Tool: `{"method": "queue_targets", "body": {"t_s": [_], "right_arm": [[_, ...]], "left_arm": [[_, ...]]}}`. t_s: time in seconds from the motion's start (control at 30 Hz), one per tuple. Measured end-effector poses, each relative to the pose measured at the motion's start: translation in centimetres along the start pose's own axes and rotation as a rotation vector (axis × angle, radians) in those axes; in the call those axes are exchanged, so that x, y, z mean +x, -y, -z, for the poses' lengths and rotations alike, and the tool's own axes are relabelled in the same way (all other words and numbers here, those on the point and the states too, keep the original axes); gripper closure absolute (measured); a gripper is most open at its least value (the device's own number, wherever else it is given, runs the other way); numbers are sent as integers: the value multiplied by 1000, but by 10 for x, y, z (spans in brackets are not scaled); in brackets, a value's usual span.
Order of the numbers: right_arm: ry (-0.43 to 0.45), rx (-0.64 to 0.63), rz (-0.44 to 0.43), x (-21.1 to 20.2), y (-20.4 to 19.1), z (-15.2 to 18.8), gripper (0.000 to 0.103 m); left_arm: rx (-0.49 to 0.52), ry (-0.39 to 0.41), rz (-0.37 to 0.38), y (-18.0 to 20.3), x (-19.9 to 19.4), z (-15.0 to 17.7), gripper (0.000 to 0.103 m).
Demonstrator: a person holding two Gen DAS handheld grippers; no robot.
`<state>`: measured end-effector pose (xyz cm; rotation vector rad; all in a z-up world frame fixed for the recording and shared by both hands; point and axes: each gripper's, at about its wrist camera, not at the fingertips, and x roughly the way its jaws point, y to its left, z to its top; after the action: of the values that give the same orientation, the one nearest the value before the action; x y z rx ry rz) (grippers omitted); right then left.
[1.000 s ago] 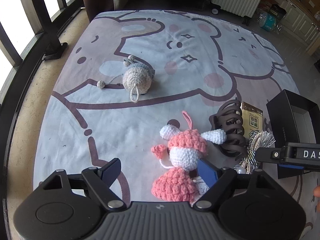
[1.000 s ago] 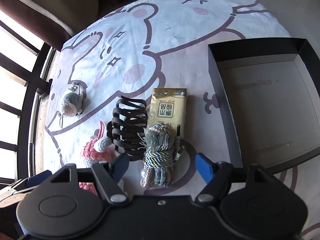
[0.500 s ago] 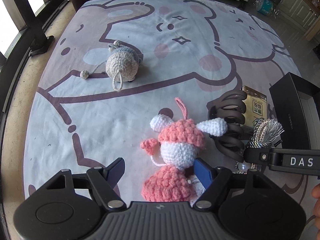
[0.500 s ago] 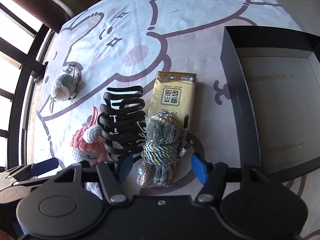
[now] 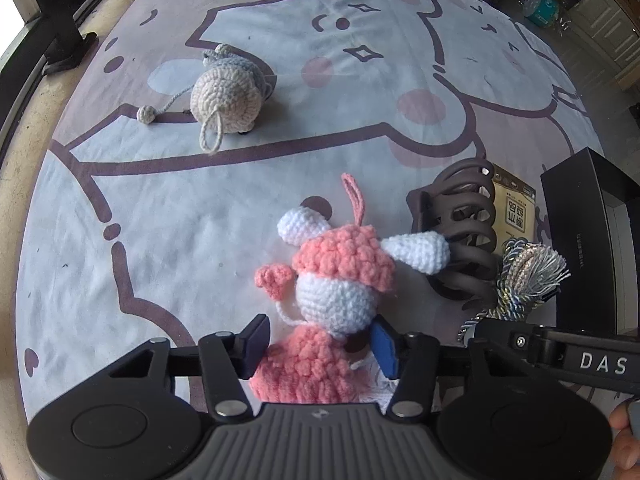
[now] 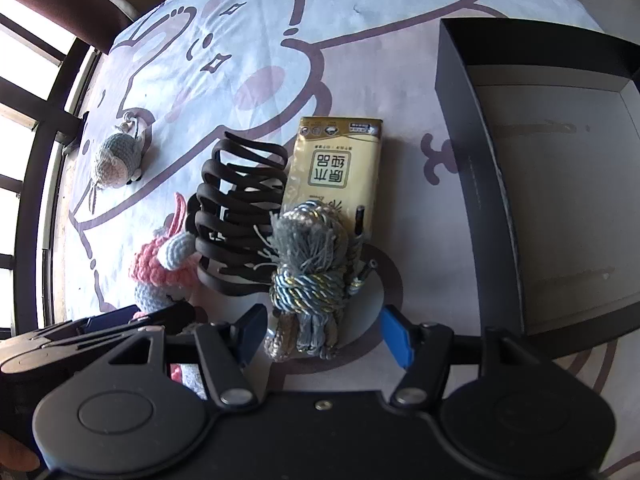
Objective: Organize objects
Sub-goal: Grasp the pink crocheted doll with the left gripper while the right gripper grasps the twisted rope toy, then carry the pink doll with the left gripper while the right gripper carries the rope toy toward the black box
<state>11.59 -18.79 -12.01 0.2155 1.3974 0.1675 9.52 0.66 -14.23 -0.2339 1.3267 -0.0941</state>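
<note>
Pink-and-white crocheted doll (image 5: 340,280) lies on the cartoon-print sheet (image 5: 240,208), its skirt between the closing fingers (image 5: 256,340) of the left gripper (image 5: 320,344); whether the pads press it yet is hard to tell, and the gripper body hides its lower edge. Beside it sits a dark plastic claw clip (image 6: 240,216), then a grey-blue tasselled cord bundle (image 6: 308,276) overlapping a gold packet (image 6: 336,168). The right gripper (image 6: 324,336) straddles the bundle's end, half open, apart from it. A black open box (image 6: 460,160) is cut off at the frame edge

Cartoon-print sheet (image 5: 224,216) carries crochet toys (image 5: 340,280), black box (image 6: 552,200)
</note>
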Motion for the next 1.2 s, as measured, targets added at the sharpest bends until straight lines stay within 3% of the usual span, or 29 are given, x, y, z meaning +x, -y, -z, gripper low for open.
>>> {"method": "queue_targets", "body": {"t_s": [0.1, 0.2, 0.3, 0.77, 1.0, 1.1, 1.2], "right_arm": [[-15, 13, -17, 0, 2, -1, 44], [-24, 1, -53, -3, 0, 0, 65], [-21, -53, -47, -9, -7, 2, 79], [-108, -225, 80, -25, -16, 24, 81], [-121, -243, 102, -17, -13, 26, 81], [-126, -241, 103, -13, -12, 24, 79], [-128, -237, 104, -8, -12, 23, 69]], "left_arm": [[-19, 1, -7, -2, -3, 0, 55], [-41, 2, -15, -5, -7, -1, 68], [-42, 4, -25, -7, -11, 2, 69], [35, -54, -95, -4, -15, 19, 69], [24, -78, -111, -7, -8, 20, 67], [14, -82, -104, -8, -6, 19, 66], [23, -87, -101, -6, -5, 19, 63]]}}
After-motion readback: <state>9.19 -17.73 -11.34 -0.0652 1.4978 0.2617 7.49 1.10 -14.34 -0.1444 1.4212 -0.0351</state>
